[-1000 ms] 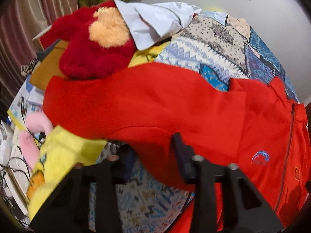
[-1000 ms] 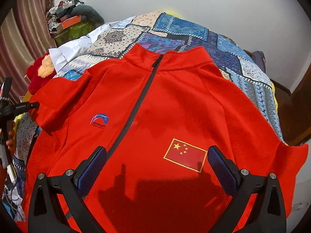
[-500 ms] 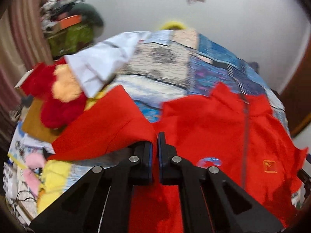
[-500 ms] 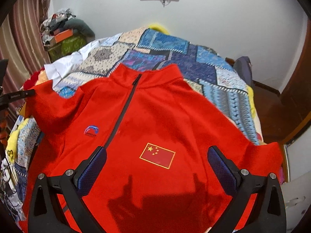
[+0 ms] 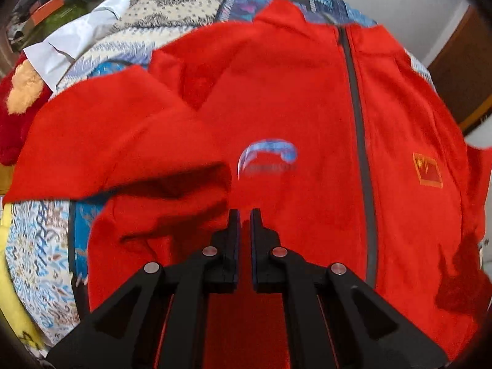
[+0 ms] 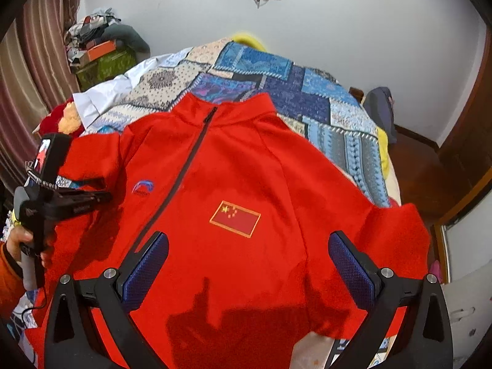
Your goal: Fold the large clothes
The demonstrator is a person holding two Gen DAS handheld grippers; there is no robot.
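Note:
A red zip jacket point(image 5: 307, 107) lies face up on the bed, collar at the far end, with a flag patch point(image 6: 235, 218) and a blue logo point(image 5: 267, 156) on its chest. My left gripper point(image 5: 244, 218) is shut on the edge of the jacket's left sleeve point(image 5: 123, 141), which is drawn across towards the logo. From the right wrist view the left gripper point(image 6: 106, 197) hangs over the jacket's left side, held by a hand point(image 6: 18, 240). My right gripper point(image 6: 248, 236) is open above the lower front, with nothing between its fingers. The other sleeve point(image 6: 399, 230) lies spread to the right.
A patchwork quilt point(image 6: 307, 92) covers the bed. A red plush toy point(image 5: 18, 107) and a white cloth point(image 5: 77, 40) lie at the far left. Boxes and clothes point(image 6: 104, 58) are stacked by the curtain. A wooden door point(image 6: 467, 153) stands to the right.
The left gripper closed on the sleeve and carried it rightwards over the jacket's chest. The right gripper stayed open and drew up and back from the jacket.

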